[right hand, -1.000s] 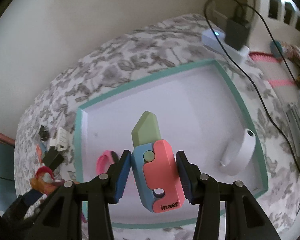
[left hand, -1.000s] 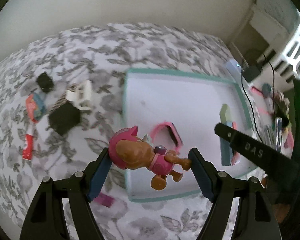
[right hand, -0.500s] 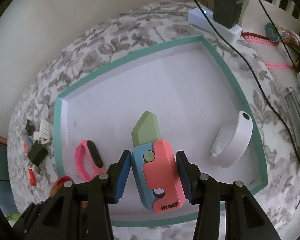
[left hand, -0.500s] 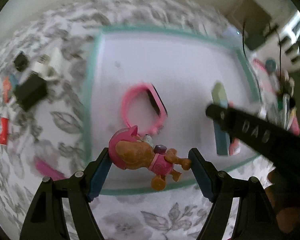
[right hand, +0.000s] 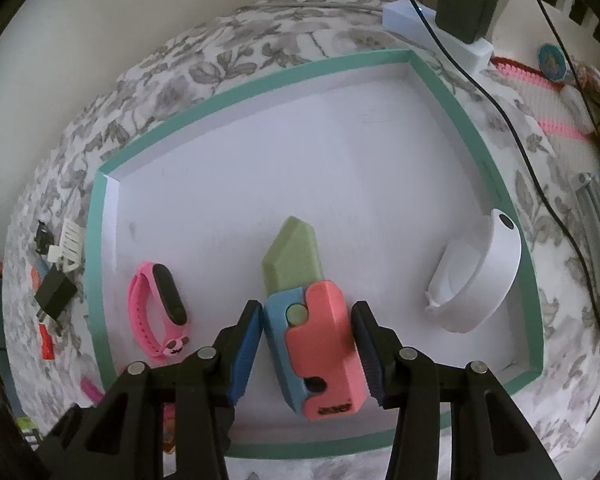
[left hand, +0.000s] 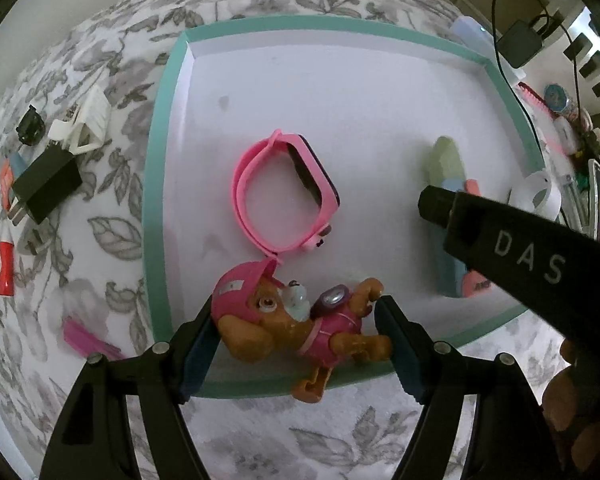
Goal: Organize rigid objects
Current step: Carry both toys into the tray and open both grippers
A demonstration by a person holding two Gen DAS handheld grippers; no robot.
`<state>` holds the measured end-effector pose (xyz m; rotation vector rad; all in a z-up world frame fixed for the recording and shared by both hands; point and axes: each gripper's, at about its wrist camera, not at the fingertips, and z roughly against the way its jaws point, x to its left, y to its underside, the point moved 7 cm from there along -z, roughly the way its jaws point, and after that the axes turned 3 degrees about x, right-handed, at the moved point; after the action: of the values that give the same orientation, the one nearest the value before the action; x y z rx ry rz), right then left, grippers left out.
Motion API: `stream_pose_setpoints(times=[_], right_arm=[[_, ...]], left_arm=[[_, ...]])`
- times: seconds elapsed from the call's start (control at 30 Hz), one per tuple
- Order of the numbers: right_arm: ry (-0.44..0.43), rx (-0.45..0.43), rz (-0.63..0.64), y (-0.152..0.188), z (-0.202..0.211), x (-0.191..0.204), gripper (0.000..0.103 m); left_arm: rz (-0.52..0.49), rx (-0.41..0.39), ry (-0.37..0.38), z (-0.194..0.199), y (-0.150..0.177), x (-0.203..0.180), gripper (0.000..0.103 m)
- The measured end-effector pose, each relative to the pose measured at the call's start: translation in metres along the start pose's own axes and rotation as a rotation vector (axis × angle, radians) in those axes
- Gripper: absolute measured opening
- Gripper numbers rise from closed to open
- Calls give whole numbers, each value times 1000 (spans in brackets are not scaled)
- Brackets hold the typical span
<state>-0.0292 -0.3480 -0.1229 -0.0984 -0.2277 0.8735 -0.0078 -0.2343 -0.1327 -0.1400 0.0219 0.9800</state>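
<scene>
A white tray with a teal rim (left hand: 156, 184) (right hand: 100, 288) lies on a floral cloth. My left gripper (left hand: 296, 320) is shut on a brown puppy figure in pink (left hand: 296, 320) at the tray's near edge. My right gripper (right hand: 306, 334) has its jaws slightly apart around a blue, coral and green toy knife (right hand: 312, 336) lying on the tray floor; the left pad shows a small gap. The knife also shows in the left wrist view (left hand: 448, 168), partly behind the right gripper's arm. A pink watch band (left hand: 284, 196) (right hand: 156, 304) and a white band (right hand: 476, 284) lie in the tray.
Left of the tray lie a black charger (left hand: 44, 188), a white clip (left hand: 86, 120), a red item (left hand: 6, 266) and a pink stick (left hand: 88, 340). A white power strip with a black plug (right hand: 456, 12) and cables sit behind the tray. Clutter lies at the right.
Both grippers came down closer to the tray. The toy knife now rests on the tray floor and the right jaws have loosened around it. The puppy has tipped in the left gripper.
</scene>
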Motion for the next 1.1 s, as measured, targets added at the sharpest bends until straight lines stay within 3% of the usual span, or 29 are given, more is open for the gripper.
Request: stream_pose_setpoints(times=[0.3,0.7,0.97,1.1], right_arm=[[25,3,8,-2,1,1,50],[11,-90,11,-10,38,4,55],[-3,-144,13,-16,56,8,54],[1,-136,24,-15,52,9,54]], left_arm=[[29,20,42,6,-9,5,77],[49,-50,46,48,-14,14,79],[164,-122,27,74,-27,67,84],[232,-142,32,77,-24,85,91]])
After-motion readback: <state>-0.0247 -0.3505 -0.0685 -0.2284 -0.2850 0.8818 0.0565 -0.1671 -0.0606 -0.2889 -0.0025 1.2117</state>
